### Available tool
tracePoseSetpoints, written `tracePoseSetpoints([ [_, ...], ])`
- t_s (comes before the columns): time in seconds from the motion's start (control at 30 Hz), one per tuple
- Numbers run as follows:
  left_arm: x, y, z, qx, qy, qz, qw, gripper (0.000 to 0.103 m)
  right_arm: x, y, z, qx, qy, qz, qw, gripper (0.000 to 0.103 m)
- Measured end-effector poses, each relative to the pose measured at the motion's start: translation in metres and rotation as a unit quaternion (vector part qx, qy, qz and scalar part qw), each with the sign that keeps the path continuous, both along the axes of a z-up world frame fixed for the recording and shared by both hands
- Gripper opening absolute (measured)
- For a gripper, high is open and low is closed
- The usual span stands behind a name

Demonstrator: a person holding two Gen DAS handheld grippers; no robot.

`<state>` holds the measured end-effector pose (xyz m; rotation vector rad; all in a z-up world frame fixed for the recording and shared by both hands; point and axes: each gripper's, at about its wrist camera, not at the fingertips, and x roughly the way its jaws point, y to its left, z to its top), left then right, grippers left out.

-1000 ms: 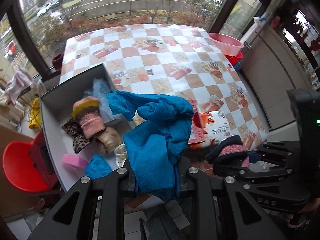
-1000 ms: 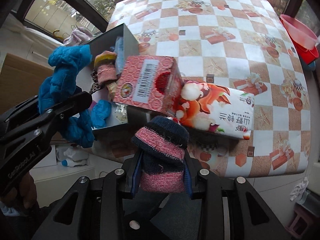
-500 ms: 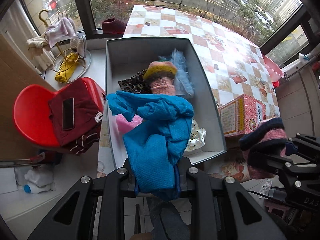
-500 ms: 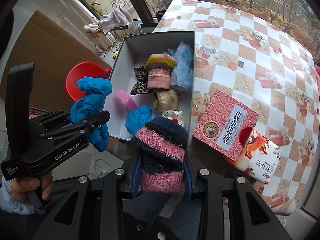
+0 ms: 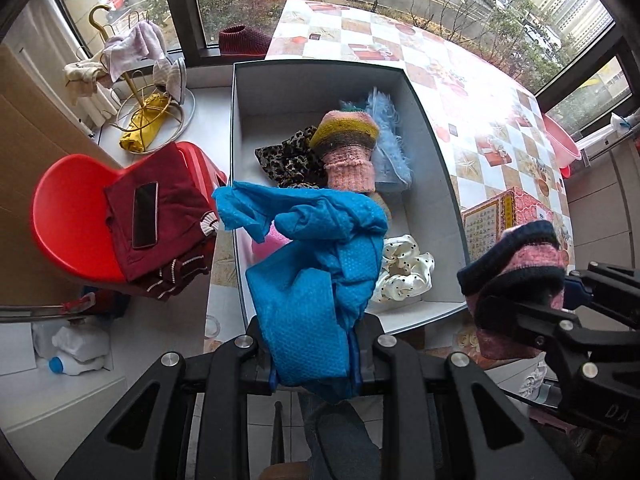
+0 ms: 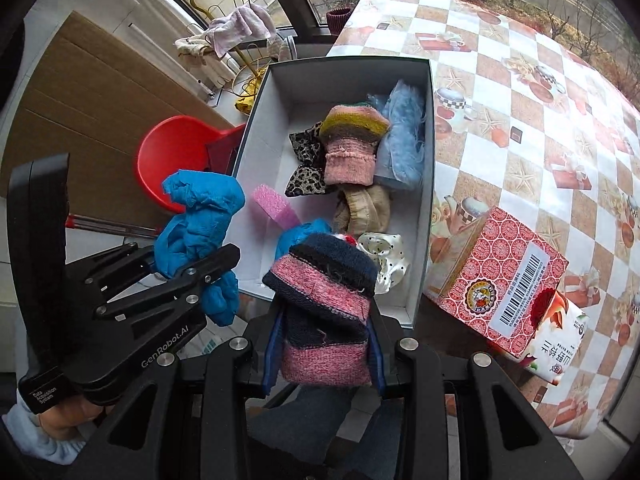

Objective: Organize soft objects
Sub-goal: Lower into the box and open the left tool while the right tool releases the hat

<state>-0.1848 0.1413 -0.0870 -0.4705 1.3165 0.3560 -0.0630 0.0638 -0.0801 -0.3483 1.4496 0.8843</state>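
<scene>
My left gripper [image 5: 314, 364] is shut on a bright blue cloth [image 5: 312, 264] and holds it above the near left corner of a grey open box [image 5: 436, 152]; it also shows in the right wrist view [image 6: 200, 216]. My right gripper [image 6: 324, 356] is shut on a pink and navy knitted sock [image 6: 324, 300], held above the box's near edge. The box [image 6: 426, 184] holds a yellow and pink knitted sock [image 6: 352, 144], a leopard scrunchie [image 6: 306, 168], a light blue fluffy piece [image 6: 404, 128], a pink sponge [image 6: 272, 204], a beige sock [image 6: 362, 208] and a white dotted scrunchie [image 6: 386, 260].
The box sits at the left end of a table with a checked cloth [image 6: 520, 92]. A red patterned carton [image 6: 500, 280] and a tissue pack [image 6: 556, 340] lie right of the box. A red chair [image 5: 72, 216] with dark red clothes and a phone stands left of the table.
Both grippers have swung left from the table's middle to above the box, each still holding its cloth. The box now lies straight ahead in both views.
</scene>
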Motion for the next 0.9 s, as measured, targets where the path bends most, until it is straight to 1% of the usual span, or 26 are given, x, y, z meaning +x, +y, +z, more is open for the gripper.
tracePoseSetpoints([
  [0.33,0.004,-0.002,-0.003,0.001,0.005,-0.009,0.9999,0.027,0.005,-0.005,-0.005,-0.002,0.013,-0.02,1.0,0.037],
  [0.9,0.007,0.004,-0.012,-0.005,0.016,-0.009,0.9998,0.027,0.008,0.001,-0.012,-0.01,0.024,-0.017,1.0,0.038],
])
